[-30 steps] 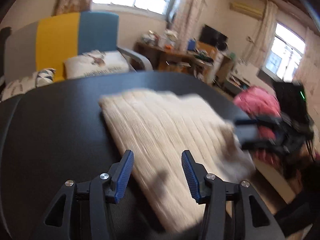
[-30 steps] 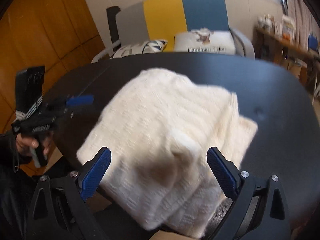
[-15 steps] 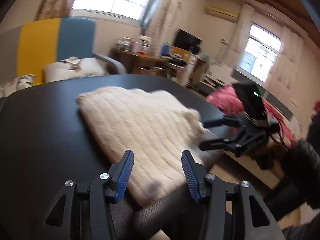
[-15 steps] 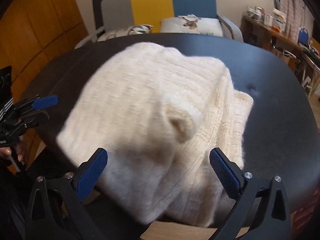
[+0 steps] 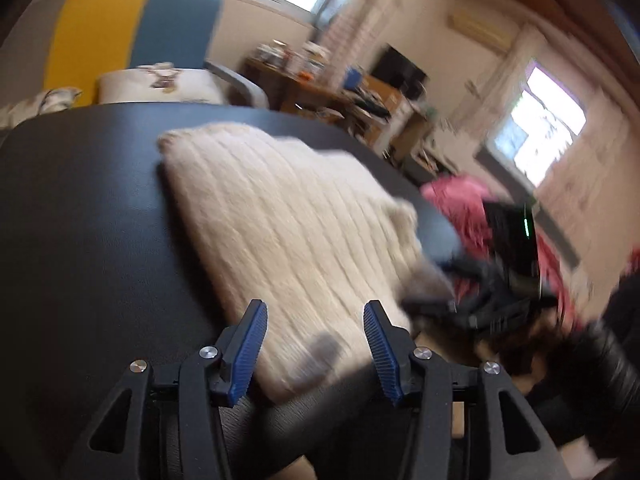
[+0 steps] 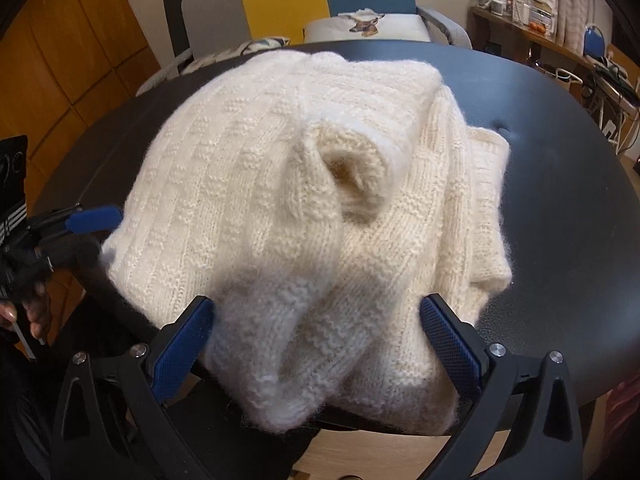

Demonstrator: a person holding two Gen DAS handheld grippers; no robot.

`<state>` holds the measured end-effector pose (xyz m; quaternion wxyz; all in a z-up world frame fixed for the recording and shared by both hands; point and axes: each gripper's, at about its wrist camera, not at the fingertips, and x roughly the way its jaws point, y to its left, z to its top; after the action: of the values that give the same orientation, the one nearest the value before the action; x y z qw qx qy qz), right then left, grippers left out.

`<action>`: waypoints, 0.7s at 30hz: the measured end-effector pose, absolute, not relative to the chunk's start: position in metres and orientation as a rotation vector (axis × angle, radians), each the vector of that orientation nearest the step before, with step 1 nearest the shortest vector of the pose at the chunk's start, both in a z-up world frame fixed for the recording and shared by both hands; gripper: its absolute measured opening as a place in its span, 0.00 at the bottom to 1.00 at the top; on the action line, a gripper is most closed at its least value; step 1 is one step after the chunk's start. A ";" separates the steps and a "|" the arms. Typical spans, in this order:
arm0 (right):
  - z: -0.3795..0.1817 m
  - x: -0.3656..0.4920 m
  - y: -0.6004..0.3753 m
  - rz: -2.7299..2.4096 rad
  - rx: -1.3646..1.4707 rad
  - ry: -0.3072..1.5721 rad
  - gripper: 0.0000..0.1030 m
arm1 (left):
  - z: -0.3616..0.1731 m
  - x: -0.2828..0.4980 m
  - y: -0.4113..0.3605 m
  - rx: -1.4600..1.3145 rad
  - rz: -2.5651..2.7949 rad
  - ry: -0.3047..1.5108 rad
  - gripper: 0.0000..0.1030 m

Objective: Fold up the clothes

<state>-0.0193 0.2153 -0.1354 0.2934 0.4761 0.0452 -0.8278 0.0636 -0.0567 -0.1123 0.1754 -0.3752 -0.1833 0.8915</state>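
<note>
A cream knitted sweater [image 6: 280, 184] is seen lying bundled on the round black table [image 6: 560, 208], reaching from the centre to the rim at 6 o'clock and slightly overhanging it; a rough fold is judged already made, since layered edges are stacked toward 3 o'clock, yet a cuff-like loop [image 6: 352, 160] is left standing up at the middle and a loose flap [image 6: 280, 360] is draped at 6 o'clock. The right gripper [image 6: 316, 344] is held wide over that flap with nothing pinched; the left gripper [image 5: 314, 344] is likewise spread wide and empty above the near edge of the sweater [image 5: 280, 232], so tucking and squaring are judged still to be done.
</note>
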 end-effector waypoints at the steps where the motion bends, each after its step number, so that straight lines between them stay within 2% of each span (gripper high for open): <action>1: -0.135 -0.018 0.217 -2.201 1.260 0.110 1.00 | -0.111 0.060 -0.066 -1.066 2.541 -0.561 0.50; 5: -0.111 -0.023 0.220 -2.155 1.276 0.125 1.00 | -0.113 0.029 -0.097 -1.118 2.583 -0.682 0.50; 11: -0.045 -0.054 0.206 -2.236 0.995 0.143 1.00 | -0.119 -0.014 -0.123 -1.149 2.616 -0.798 0.50; 13: -0.049 -0.077 0.193 -2.172 1.018 0.099 1.00 | -0.119 -0.025 -0.127 -1.169 2.647 -0.795 0.50; 16: -0.105 -0.110 0.180 -2.036 1.268 0.034 1.00 | -0.126 -0.039 -0.129 -1.221 2.640 -0.788 0.50; 21: -0.113 -0.102 0.188 -2.086 1.179 0.020 1.00 | -0.138 -0.056 -0.131 -1.277 2.586 -0.801 0.50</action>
<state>-0.1022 0.1883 -0.1131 0.3639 0.4583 0.0077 -0.8108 -0.0561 -0.1312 -0.1384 0.0742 -0.4255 -0.2668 0.8615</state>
